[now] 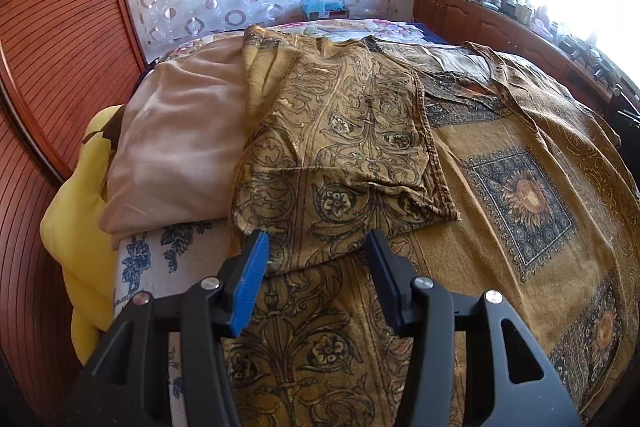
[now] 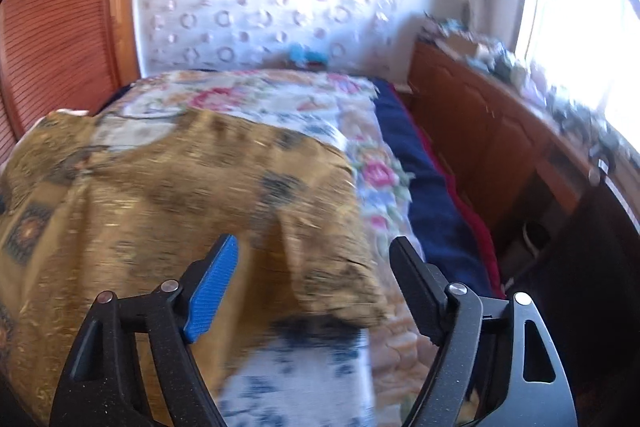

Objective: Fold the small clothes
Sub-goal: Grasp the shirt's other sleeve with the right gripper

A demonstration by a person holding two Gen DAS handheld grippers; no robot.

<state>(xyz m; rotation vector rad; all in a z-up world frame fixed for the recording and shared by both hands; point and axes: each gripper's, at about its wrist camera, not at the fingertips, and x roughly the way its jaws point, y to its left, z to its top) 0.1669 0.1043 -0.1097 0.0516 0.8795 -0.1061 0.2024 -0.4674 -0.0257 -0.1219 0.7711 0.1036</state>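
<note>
So, starting from the left wrist view, the left gripper [image 1: 316,247] is seen spread wide with nothing between the jaws, hovering just above the near hem of the golden patterned garment [image 1: 344,131], which is laid out across the bed [image 1: 160,259]. One side panel looks already turned in over the middle, so the fold seems to be partway done, judging by that doubled layer. A beige pillow [image 1: 180,143] is touching the garment's left edge and a yellow cushion [image 1: 76,219] is wedged by the bed's left edge. Over in the right wrist view everything is smeared by motion blur, but the right gripper [image 2: 314,247] can be made out as wide apart and empty too, held over the garment's right-hand corner [image 2: 340,283] near the bed's right edge, with a navy blanket [image 2: 424,195] beyond it. Next, a grab of the free edge is probably called for: jaws lowered onto one layer only, pinched near a corner, then carried across without dragging the folded panel underneath.
</note>
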